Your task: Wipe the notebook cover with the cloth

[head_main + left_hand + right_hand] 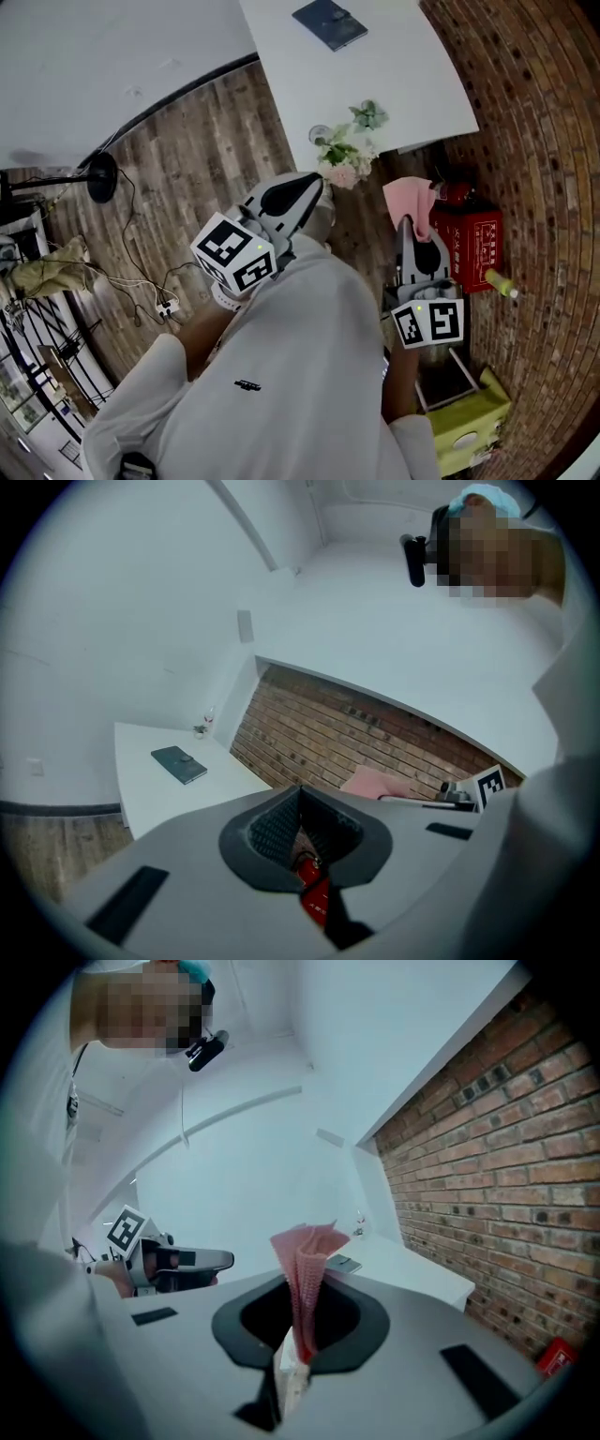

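Observation:
The dark blue-grey notebook [330,22] lies flat on the white table [394,84], far ahead of both grippers. It also shows small in the left gripper view as the notebook [179,764] and in the right gripper view as the notebook [342,1263]. My right gripper [411,225] is shut on the pink cloth [410,197], held in the air short of the table. The cloth [305,1269] stands up from between the jaws. My left gripper [314,190] is held near the table's front edge, shut with nothing in it [300,819].
A small vase of flowers [347,150] stands at the table's near edge. A red box with a fire extinguisher [466,234] sits by the brick wall [534,141]. A yellow-green box [469,422] is at lower right. Cables and a lamp base [101,176] lie on the wooden floor.

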The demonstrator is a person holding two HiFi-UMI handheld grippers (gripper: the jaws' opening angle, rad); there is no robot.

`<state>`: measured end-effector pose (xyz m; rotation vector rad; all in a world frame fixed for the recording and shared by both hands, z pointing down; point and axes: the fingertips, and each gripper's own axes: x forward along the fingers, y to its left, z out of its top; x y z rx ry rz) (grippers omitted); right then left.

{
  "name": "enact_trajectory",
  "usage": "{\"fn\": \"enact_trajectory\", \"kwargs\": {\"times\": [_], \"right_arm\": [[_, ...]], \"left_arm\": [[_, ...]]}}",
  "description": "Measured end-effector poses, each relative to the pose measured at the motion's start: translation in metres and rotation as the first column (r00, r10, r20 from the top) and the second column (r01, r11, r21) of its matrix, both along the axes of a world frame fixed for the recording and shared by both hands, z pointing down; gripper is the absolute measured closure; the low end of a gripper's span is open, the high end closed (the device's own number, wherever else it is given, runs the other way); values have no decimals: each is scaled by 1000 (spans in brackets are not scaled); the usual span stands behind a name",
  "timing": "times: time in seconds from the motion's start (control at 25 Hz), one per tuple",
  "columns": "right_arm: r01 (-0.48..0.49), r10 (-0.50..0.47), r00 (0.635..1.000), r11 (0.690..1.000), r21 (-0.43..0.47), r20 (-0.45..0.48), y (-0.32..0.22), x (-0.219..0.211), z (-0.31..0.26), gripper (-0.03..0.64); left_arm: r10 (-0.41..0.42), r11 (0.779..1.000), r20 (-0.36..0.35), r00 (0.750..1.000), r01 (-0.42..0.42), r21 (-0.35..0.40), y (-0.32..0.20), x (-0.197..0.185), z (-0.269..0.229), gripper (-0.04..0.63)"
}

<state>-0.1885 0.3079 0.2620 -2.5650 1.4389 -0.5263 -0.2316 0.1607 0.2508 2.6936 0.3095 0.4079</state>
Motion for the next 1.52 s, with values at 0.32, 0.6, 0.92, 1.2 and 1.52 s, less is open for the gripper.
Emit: {"fn": "enact_trajectory", "kwargs": {"times": [0.32, 0.6, 0.92, 1.2, 1.52], "right_arm": [[96, -96, 995, 995, -8, -33, -76, 94, -21, 592], [175, -176, 984, 983, -56, -24, -119, 145, -18, 592], [310, -312, 950, 946, -98, -9, -150, 211, 4, 592], [501, -504, 864, 853, -142, 21, -166, 272, 31, 592], [625, -645, 763, 752, -211, -40, -194, 320, 35, 594]], "left_arm": [[-95, 995, -8, 995, 95, -31, -60, 75, -6, 575], [-169, 985, -10, 986, 169, -43, -91, 113, -4, 575], [-380, 924, 43, 924, 381, -17, -122, 142, 8, 575], [-561, 826, 94, 822, 563, 8, -129, 173, 19, 575], [-604, 797, 116, 788, 592, 122, -133, 212, 24, 575]]}}
